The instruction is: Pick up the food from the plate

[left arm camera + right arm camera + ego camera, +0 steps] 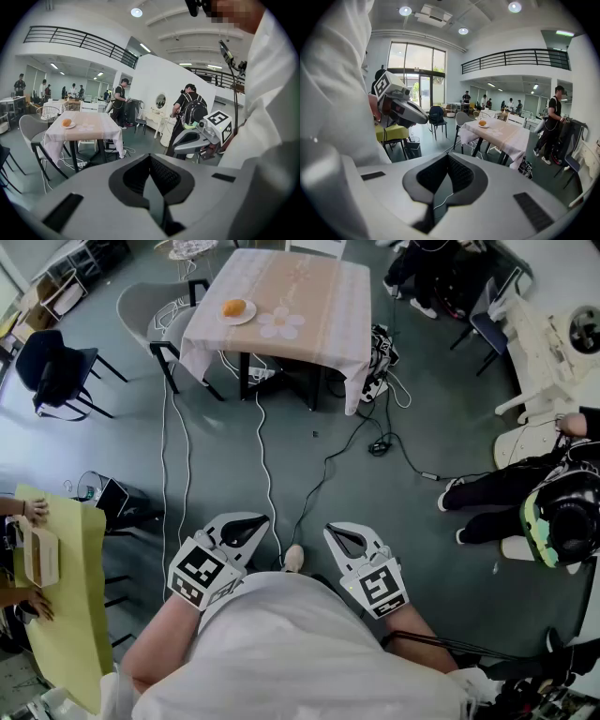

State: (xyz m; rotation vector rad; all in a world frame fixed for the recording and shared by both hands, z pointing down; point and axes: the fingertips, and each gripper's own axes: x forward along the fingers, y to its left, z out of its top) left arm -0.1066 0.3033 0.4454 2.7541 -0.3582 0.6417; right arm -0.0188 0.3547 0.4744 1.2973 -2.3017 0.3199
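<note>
An orange, bun-like piece of food (233, 307) lies on a white plate (240, 319) at the left side of a cloth-covered table (309, 306), far ahead across the floor. The left gripper view shows the food (67, 123) small on that table (89, 127), and the right gripper view shows the food (482, 123) on it too. My left gripper (249, 527) and right gripper (341, 536) are held close to the person's body, far from the table. Both are shut and hold nothing. Seen from its own camera, the left gripper (150, 159) has its jaws together, as does the right gripper (447, 158).
White and black cables (265, 474) trail over the grey floor between me and the table. Chairs (150, 310) stand at the table's left. A yellow table (66, 587) with a person's hands is at the near left. A person (525, 493) sits at the right.
</note>
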